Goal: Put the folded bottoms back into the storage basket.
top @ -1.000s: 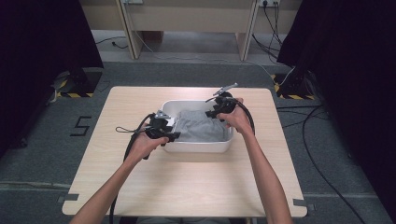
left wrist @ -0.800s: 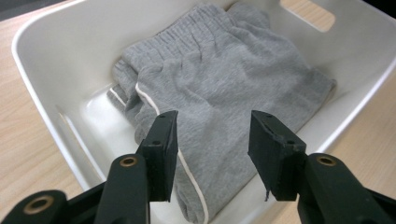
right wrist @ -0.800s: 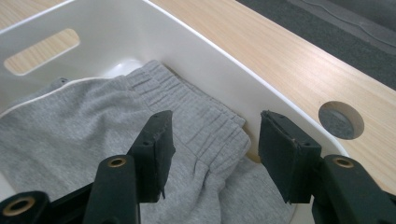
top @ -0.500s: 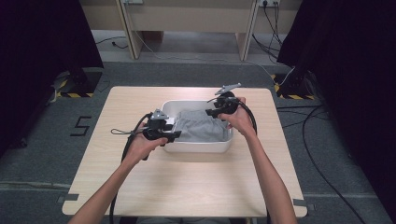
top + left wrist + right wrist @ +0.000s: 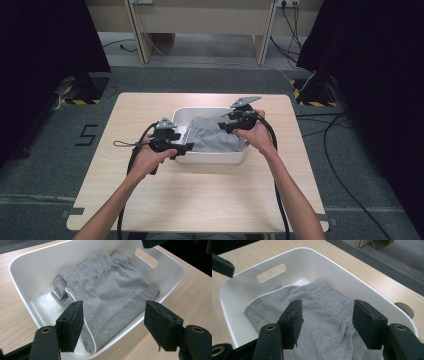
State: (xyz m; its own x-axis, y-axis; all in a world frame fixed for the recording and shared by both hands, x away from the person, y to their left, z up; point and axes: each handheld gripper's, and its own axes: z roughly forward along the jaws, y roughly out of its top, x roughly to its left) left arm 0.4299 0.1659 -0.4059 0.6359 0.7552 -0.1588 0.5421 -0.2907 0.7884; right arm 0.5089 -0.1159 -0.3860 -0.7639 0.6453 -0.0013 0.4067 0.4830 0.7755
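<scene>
Soft grey knit shorts (image 5: pixel 110 292) with a ribbed waistband and white piping lie folded in a smooth white plastic tub (image 5: pixel 210 156) mid-table. The left gripper (image 5: pixel 177 148) hovers at the tub's left end, the right gripper (image 5: pixel 228 125) at its right end; both have just been opening, jaws apart, nothing between them.

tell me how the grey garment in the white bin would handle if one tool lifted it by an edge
The grey garment looks like soft knit, folded and creased in the white bin, so it would likely drape and unfold rather than stay flat. It seems light. The ribbed waistband probably gives a thicker, surer pinch.
</scene>
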